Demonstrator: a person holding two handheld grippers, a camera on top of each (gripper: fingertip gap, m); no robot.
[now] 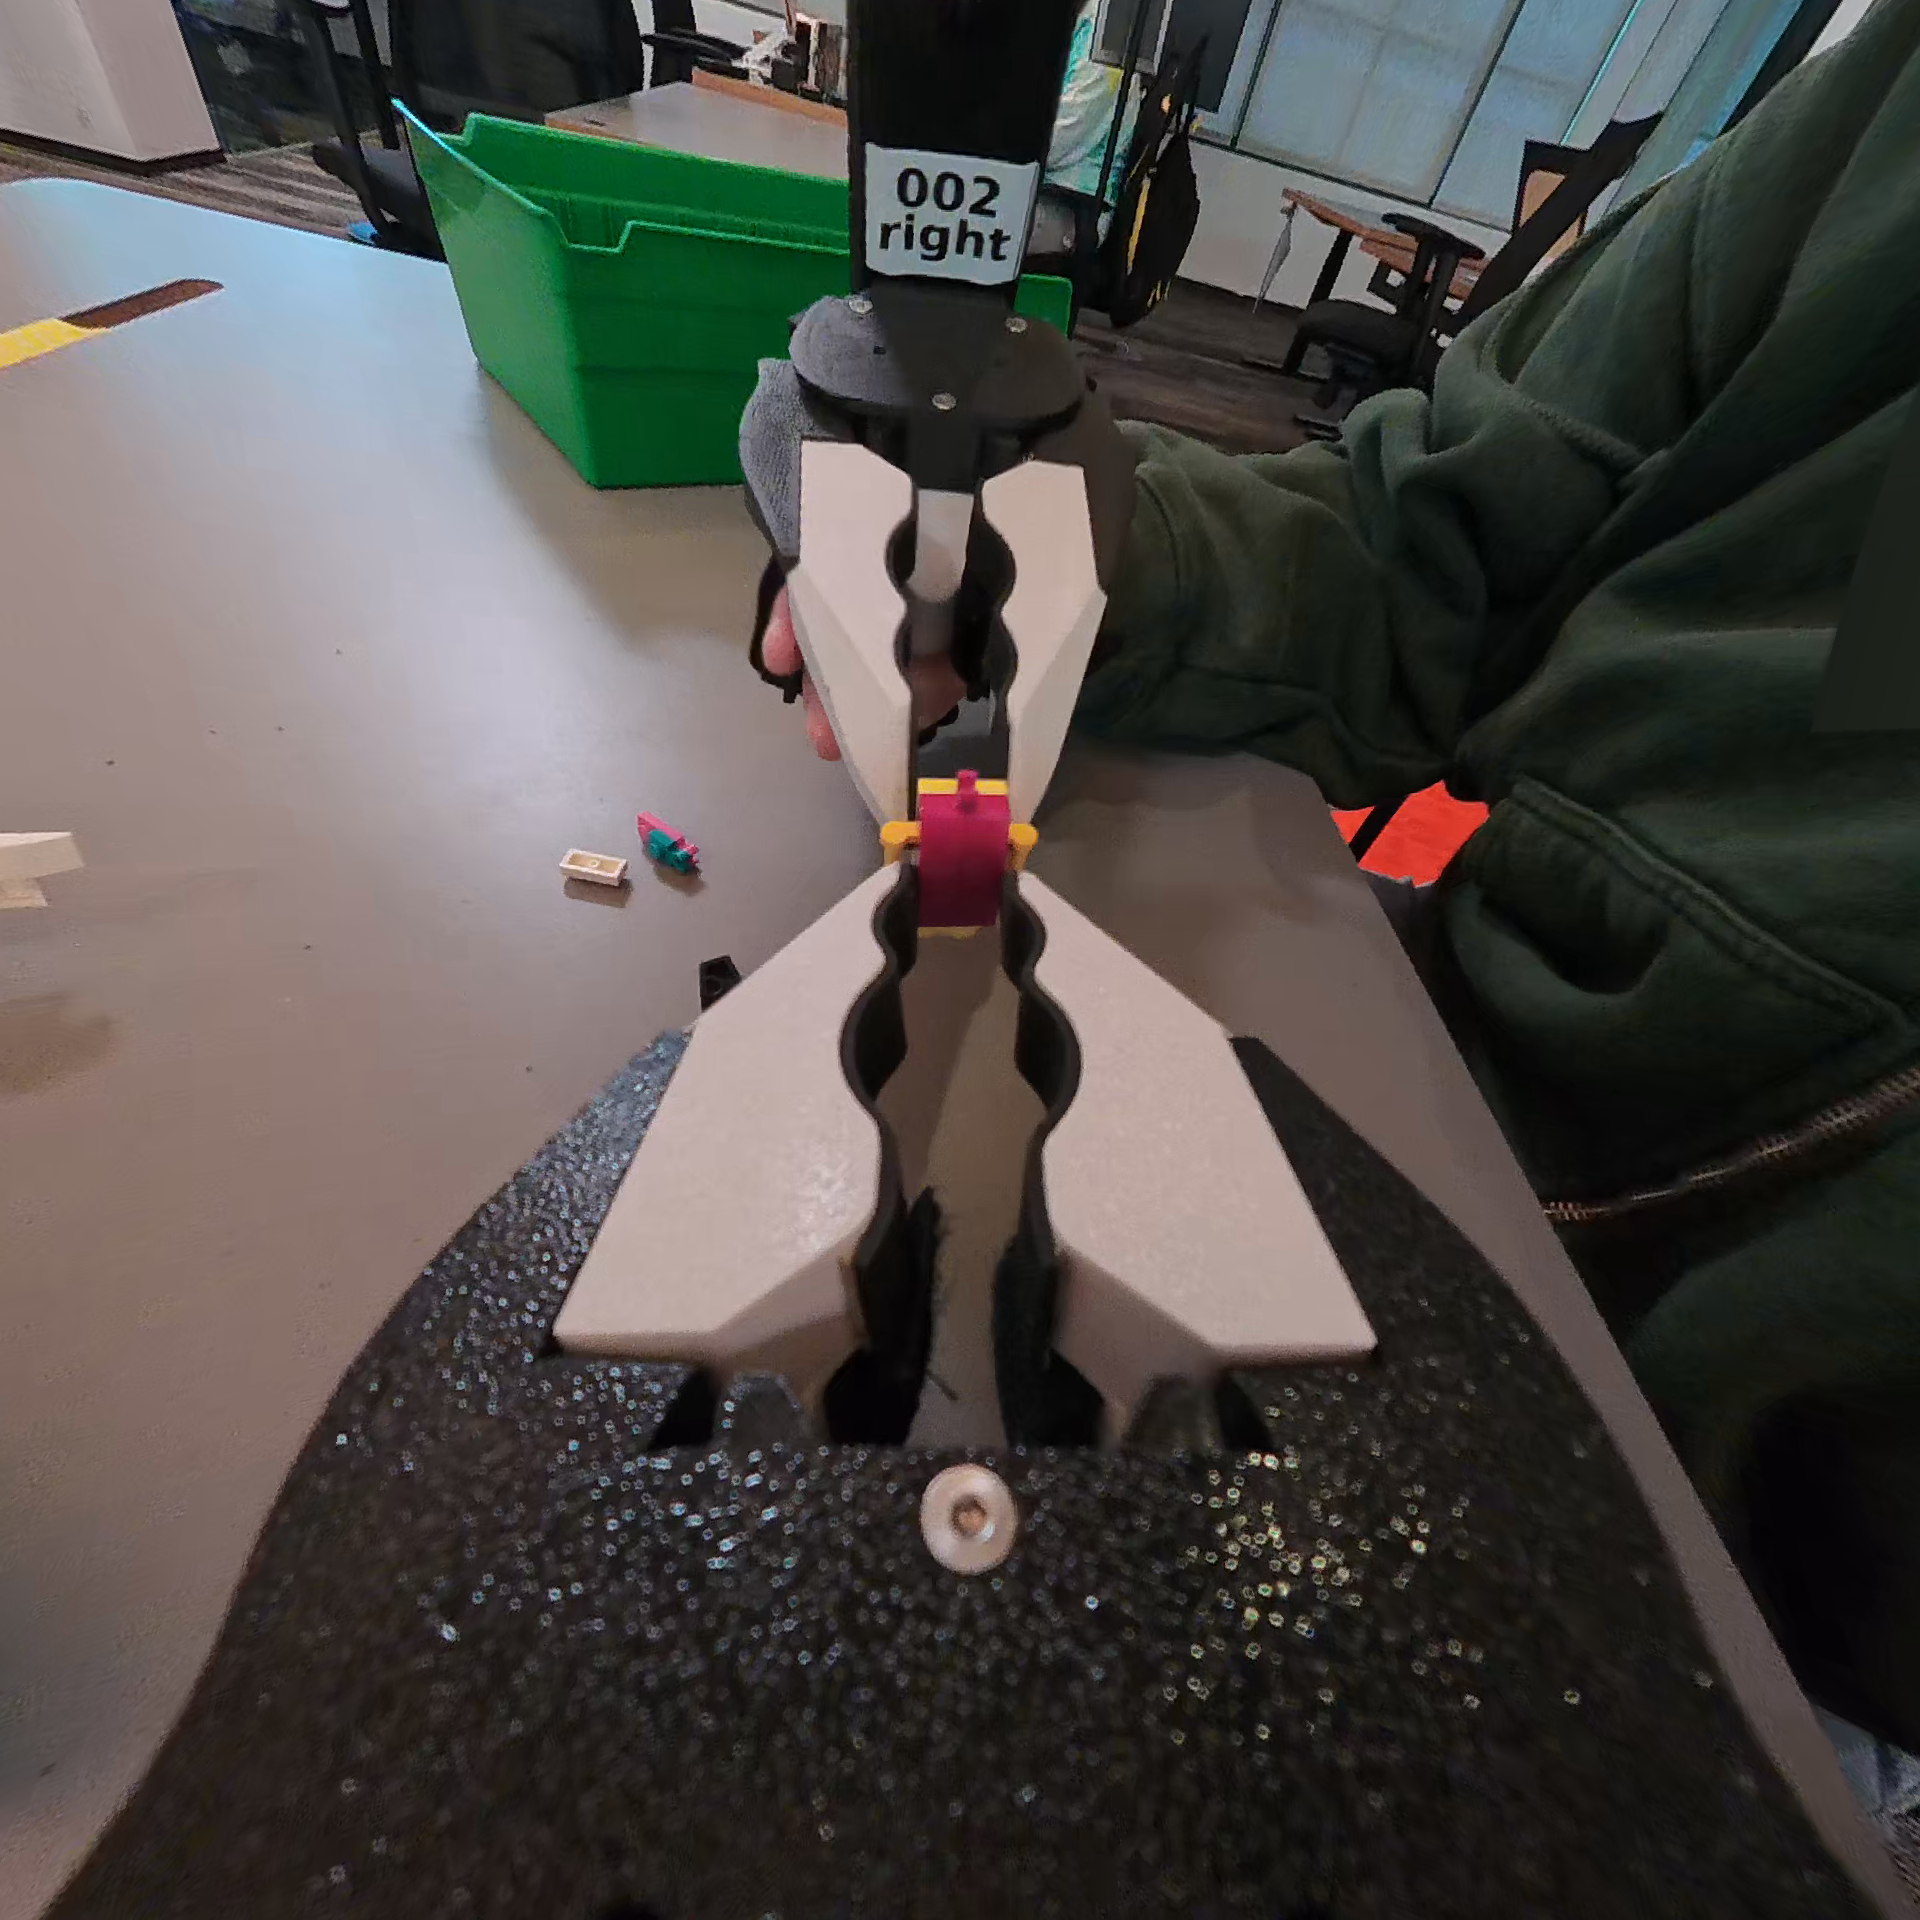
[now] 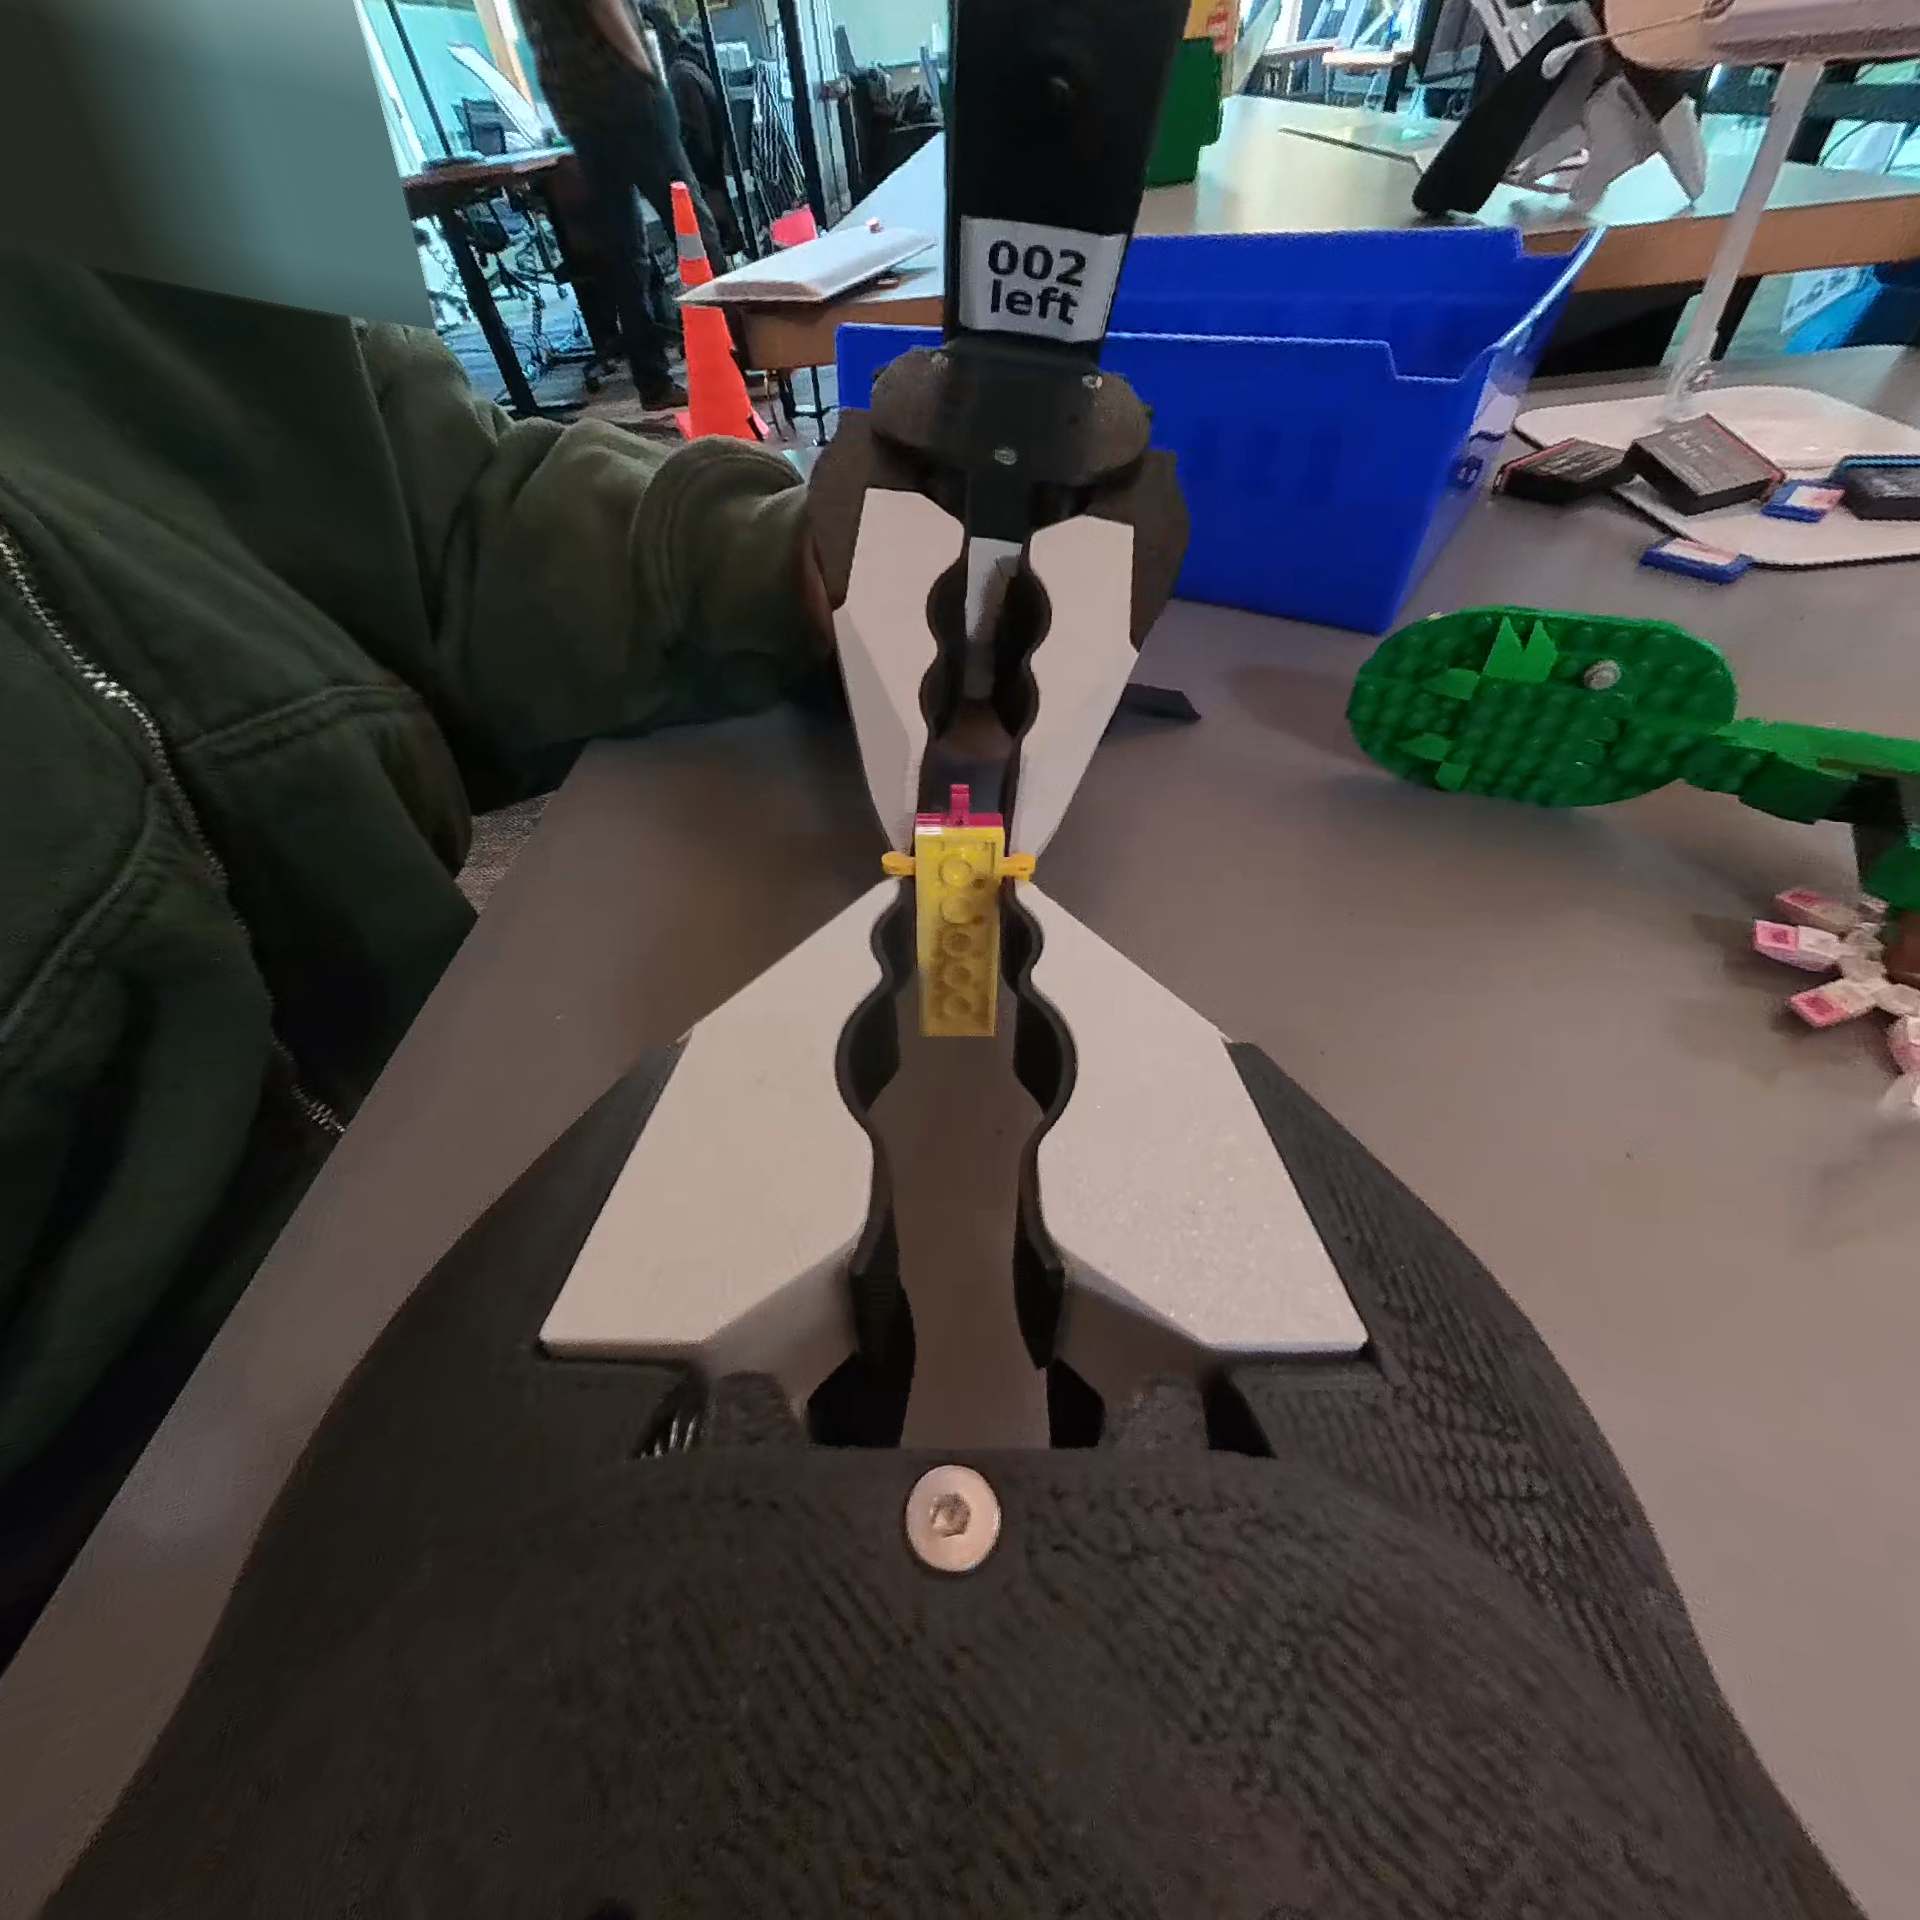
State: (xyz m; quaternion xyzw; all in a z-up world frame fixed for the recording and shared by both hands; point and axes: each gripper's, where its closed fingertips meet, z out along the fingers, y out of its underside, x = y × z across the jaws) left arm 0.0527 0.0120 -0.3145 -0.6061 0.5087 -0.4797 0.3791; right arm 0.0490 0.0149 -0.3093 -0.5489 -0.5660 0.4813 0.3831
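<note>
Grey table [image 1: 312, 623], far edge cut off. Green bin [image 1: 644, 312] behind, its right end hidden by the right gripper [image 1: 961, 800]; blue bin [image 2: 1299, 457] likewise partly behind the left gripper [image 2: 961, 821]. Green brick paddle [image 2: 1538, 707] runs out of frame. Both grippers meet tip to tip above the table, each pinched narrow on one small brick piece [image 2: 958, 935], yellow one side, magenta the other. Which tips bear the load is hard to make out. Loose bricks [image 1: 623, 857] lie left.

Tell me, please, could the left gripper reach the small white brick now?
Probably not yet: the left gripper is shut on the magenta-and-yellow brick piece, though nothing blocks the way to the white brick.
</note>
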